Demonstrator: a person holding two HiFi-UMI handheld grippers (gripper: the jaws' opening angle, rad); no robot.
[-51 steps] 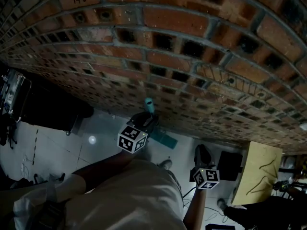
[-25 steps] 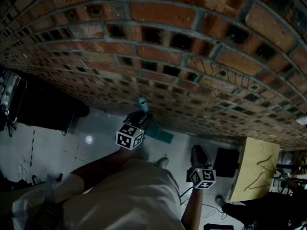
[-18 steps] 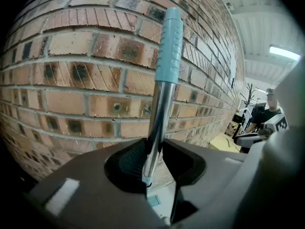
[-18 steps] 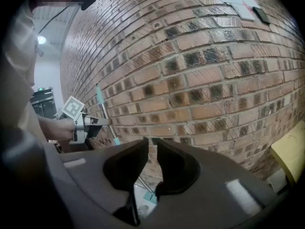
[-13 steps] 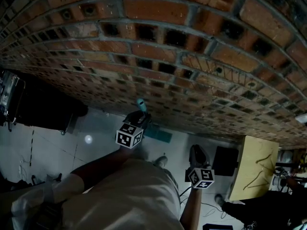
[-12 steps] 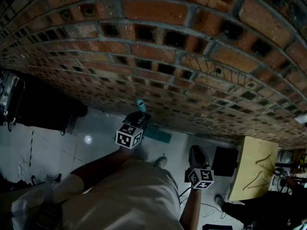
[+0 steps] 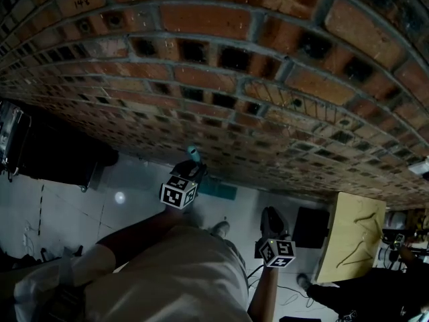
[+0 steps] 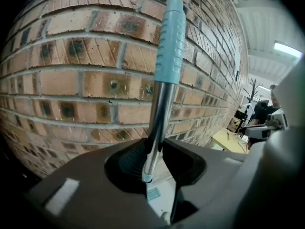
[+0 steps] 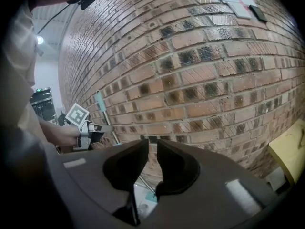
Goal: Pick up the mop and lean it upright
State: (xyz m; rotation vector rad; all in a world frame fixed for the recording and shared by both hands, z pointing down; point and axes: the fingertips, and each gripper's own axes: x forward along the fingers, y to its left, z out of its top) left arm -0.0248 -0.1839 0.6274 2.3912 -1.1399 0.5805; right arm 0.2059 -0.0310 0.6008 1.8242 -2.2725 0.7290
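Note:
The mop stands nearly upright in front of the brick wall. Its teal grip tops a shiny metal shaft. My left gripper is shut on that shaft just below the grip. In the head view the left gripper sits under the grip's tip, and the teal mop head lies on the floor at the wall's foot. My right gripper hangs lower right, its jaws a narrow gap apart with nothing between them. It looks toward the left gripper and the mop handle.
A yellow board leans at the right, with a black box beside it. A dark bulky object sits at the wall's left end. Another person's dark clothing shows at the lower right. The floor is pale tile.
My left gripper has come down a little with the mop handle in it, close to the wall. The right gripper has hardly moved.

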